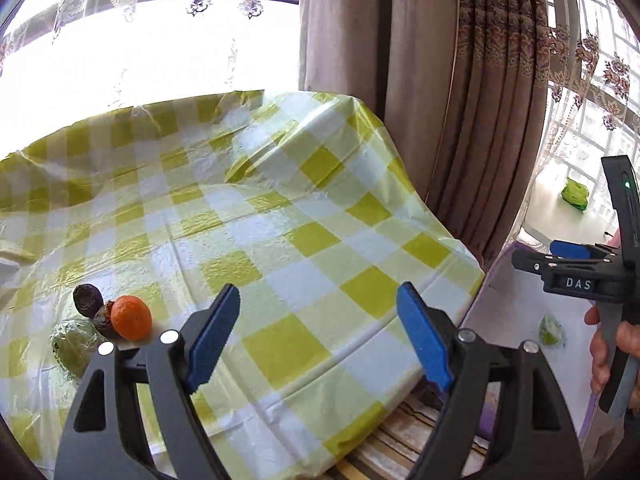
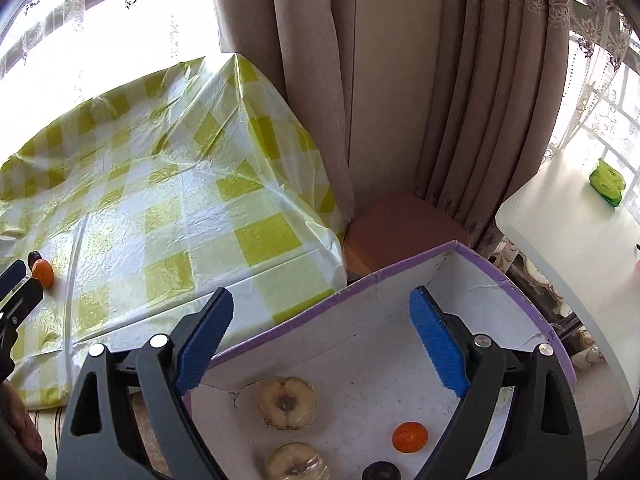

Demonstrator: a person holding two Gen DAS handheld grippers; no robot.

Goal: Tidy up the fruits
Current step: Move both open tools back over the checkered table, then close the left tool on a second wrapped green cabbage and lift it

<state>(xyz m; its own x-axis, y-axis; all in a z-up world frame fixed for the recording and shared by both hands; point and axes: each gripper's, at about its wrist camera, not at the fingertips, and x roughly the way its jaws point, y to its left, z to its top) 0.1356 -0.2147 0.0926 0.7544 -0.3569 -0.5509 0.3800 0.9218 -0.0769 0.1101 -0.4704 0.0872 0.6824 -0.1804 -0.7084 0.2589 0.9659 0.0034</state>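
Both jaws wide and empty, right gripper (image 2: 322, 344) over the box (image 2: 400, 276), next: left gripper (image 1: 318, 336) fetches the tangerine (image 1: 131, 317) off the table (image 1: 280, 200)

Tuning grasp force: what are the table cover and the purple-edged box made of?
Table cover: looks like thin glossy plastic film; it is crinkled, shiny and partly see-through at the far edge.
Purple-edged box: probably cardboard or paperboard, matte white inside; it shows cracks and creases at a corner.
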